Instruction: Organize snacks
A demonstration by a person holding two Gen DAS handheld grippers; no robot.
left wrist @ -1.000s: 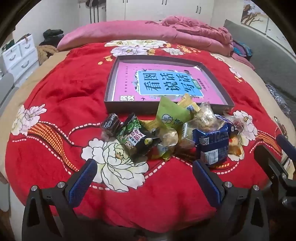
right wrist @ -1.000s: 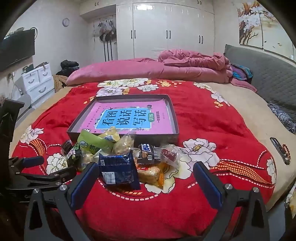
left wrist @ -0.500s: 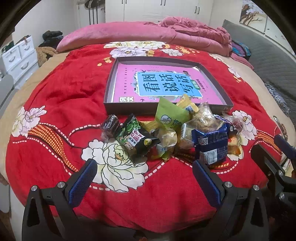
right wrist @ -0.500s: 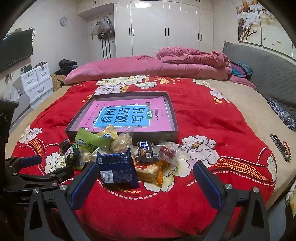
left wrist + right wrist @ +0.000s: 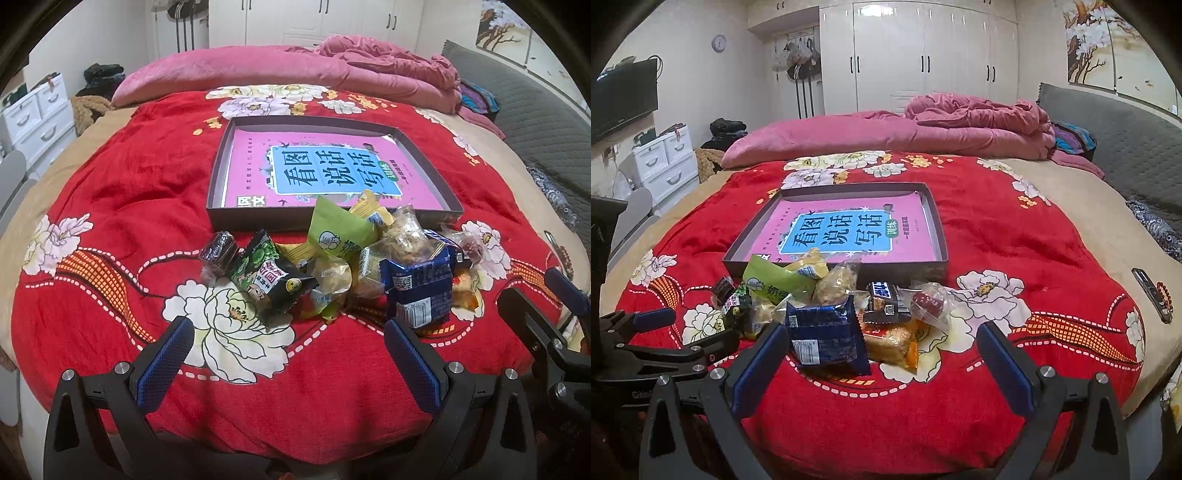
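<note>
Bed (image 5: 1015, 236) with red floral blanket carries everything. Shallow dark tray (image 5: 938, 236) sits mid-bed, pink book (image 5: 849, 229) lying flat inside it. Snack pile (image 5: 343, 266) heaped just in front of the tray's near wall, toward the foot edge of the bed: blue packet (image 5: 825, 332) nearest me, orange packet (image 5: 892, 341) touching it on its right, green pouch (image 5: 338, 230) leaning on the tray wall, black-green packet (image 5: 271, 275) on the pile's left side, small dark candy (image 5: 218, 251) at its left end. My left tongs (image 5: 288, 362) are wide apart, holding nothing, short of the pile. My right tongs (image 5: 882, 363) are the same, spread, nothing in them, blue packet just ahead. Nothing sorted yet, I'd say. Risks: packets overlap, so a pinch could drag two at once; soft blanket may give under a press; slick wrappers may slip out.
</note>
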